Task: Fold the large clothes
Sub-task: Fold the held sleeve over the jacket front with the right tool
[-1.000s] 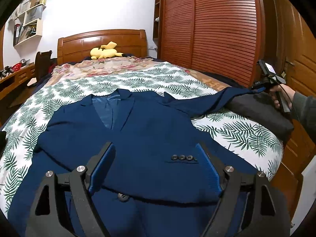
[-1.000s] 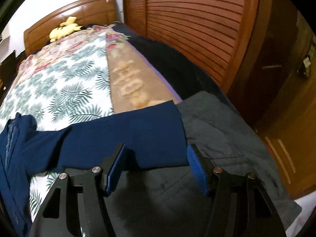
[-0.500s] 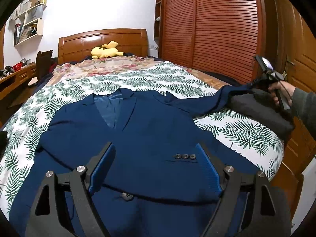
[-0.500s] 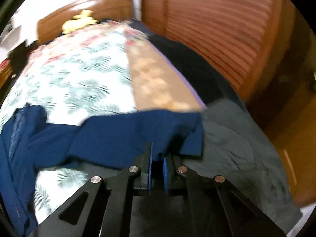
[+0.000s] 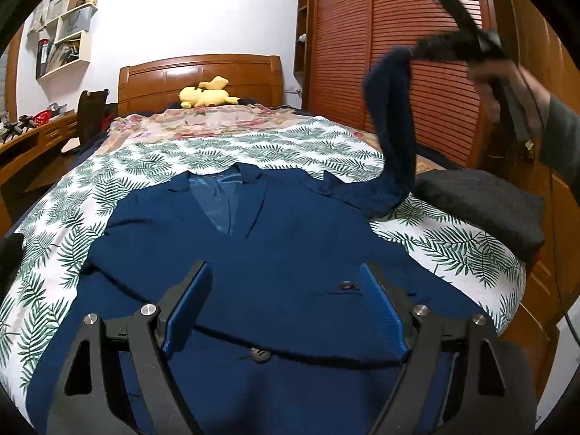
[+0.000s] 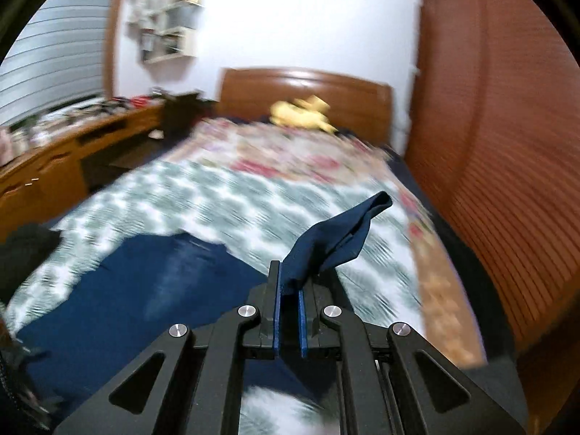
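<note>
Jacket: a dark blue jacket lies front-up and spread flat on the bed, collar toward the headboard at 12 o'clock, hem toward the left wrist camera at 6 o'clock.
Sleeve: one sleeve rises off the bed at about 2 o'clock from the jacket's chest and hangs in a curve up to the right gripper; its cuff end sticks out past the fingertips in the right wrist view.
Right gripper: the right gripper has its blue pads pressed together on the sleeve cuff, the cloth pinched between them; in the left wrist view it shows blurred at 1 o'clock, held by a hand in a grey sleeve.
Left gripper: the left gripper stands with its fingers wide apart above the lower front of the jacket; nothing is between the pads, and whether they touch the cloth cannot be told.
Buttons: a small row of buttons sits just beside the right-hand pad, and one larger button lies at 6 o'clock between the fingers.
Grey garment: a dark grey garment rests on the bed's edge at 3 o'clock, just beside the foot of the raised sleeve.
Bed cover: white sheet with green leaf print; a floral cover lies beyond it toward the headboard.
Soft toy: a yellow soft toy lies at 12 o'clock against the wooden headboard.
Wardrobe: a slatted wooden wardrobe stands along the bed's side at 1 to 3 o'clock.
</note>
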Motion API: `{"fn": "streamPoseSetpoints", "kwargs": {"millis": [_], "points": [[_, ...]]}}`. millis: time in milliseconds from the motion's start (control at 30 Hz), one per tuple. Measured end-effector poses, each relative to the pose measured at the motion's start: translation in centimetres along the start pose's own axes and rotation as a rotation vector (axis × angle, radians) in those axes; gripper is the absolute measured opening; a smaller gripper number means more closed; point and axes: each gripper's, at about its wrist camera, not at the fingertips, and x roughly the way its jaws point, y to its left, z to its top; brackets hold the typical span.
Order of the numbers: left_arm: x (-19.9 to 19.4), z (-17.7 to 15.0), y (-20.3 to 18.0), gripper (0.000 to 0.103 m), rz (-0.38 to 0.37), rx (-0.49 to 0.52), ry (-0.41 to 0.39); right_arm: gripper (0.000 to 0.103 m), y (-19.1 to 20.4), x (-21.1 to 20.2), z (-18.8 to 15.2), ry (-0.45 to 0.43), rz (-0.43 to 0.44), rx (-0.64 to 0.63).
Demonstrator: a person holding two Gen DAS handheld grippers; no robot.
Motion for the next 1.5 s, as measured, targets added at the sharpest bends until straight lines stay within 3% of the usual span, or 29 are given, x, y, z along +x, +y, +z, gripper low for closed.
{"fn": "streamPoseSetpoints", "kwargs": {"millis": [167,367,400,500,600,800,1267,1500], "points": [[-0.6,-0.3,1.0,0.083,0.019,-0.003,0.0,0.007,7.3,-2.8,2.6,-0.09,0.161,-0.087],[-1.6,-0.5,2.4,0.083,0.031,-0.019,-0.01,0.007,12.0,-2.6,0.8,-0.037,0.266,-0.167],[-1.7,-0.5,2.6,0.083,0.032,-0.021,-0.011,0.013,11.8,-1.8,0.5,-0.017,0.278,-0.166],[-1.8,-0.6,3.0,0.083,0.036,-0.029,-0.012,0.042,12.1,0.3,0.2,0.02,0.257,-0.164],[-2.0,-0.7,3.2,0.083,0.039,-0.03,-0.01,0.05,12.2,0.9,-0.8,0.046,0.261,-0.149],[-1.7,-0.6,3.3,0.083,0.044,-0.032,-0.001,0.051,13.1,4.2,-2.6,0.127,0.215,-0.128],[-0.1,-0.7,2.9,0.083,0.063,-0.026,0.036,0.051,12.0,12.4,-13.1,0.32,0.177,0.021],[0.7,-0.7,2.8,0.083,0.069,-0.033,0.05,0.051,14.1,15.0,-14.6,0.36,0.176,-0.024]]}}
